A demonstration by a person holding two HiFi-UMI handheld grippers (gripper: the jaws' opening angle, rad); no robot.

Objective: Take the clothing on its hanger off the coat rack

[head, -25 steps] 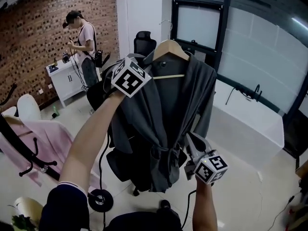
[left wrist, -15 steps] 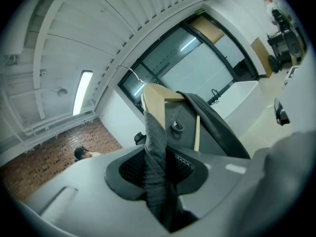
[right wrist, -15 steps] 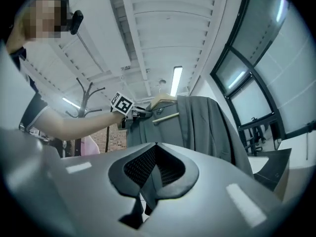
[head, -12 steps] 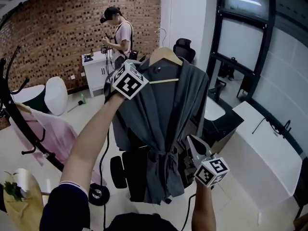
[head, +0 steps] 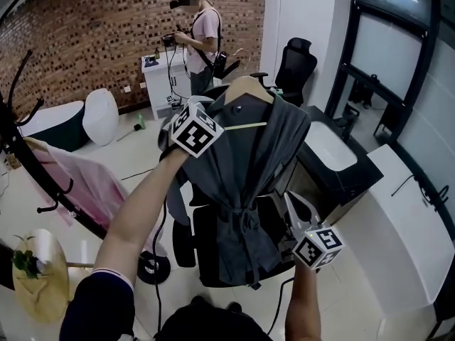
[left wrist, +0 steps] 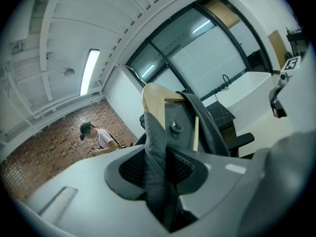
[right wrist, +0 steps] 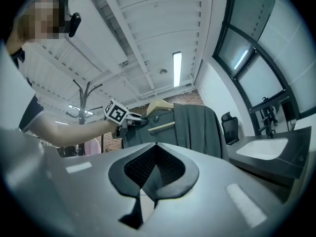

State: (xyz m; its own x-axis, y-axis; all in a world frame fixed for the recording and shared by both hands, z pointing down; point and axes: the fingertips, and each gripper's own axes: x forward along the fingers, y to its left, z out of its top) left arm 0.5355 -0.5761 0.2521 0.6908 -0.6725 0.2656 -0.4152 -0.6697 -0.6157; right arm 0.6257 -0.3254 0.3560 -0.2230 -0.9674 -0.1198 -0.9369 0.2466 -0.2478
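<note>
**Head view:** Over the last second the view has swung left. The brick wall [head: 85, 34] and the person [head: 202, 34] have slid right, and more of the rack [head: 8, 128] now shows at the left edge. The robe [head: 242, 169] on its hanger [head: 247, 87] stays hung in mid-air from the left gripper [head: 212, 114], well apart from the rack. Judged from that, the take-off is done and only the carry-away and a put-down are left. The right gripper [head: 293, 203] stays low beside the robe's right edge and touches nothing. A pink garment [head: 89, 180] remains on the rack. A black chair [head: 206, 251] sits right behind and under the hem and is the likeliest snag if the robe is lowered or swung. The counter [head: 409, 219] crowds the right side.

**Left gripper view:** The tongs are clamped narrow on a fold of the robe's grey cloth [left wrist: 157, 152] at the shoulder. The wooden hanger end [left wrist: 152, 100] rises just above the pads. The grip looks to be mostly on cloth, so the robe could slip along the hanger if jerked.

**Right gripper view:** The tongs are together at the tips with nothing between them. The robe [right wrist: 195, 127] and the left gripper [right wrist: 129, 120] are ahead and above, and the rack [right wrist: 81, 102] is behind them, clear of the hanger.
</note>
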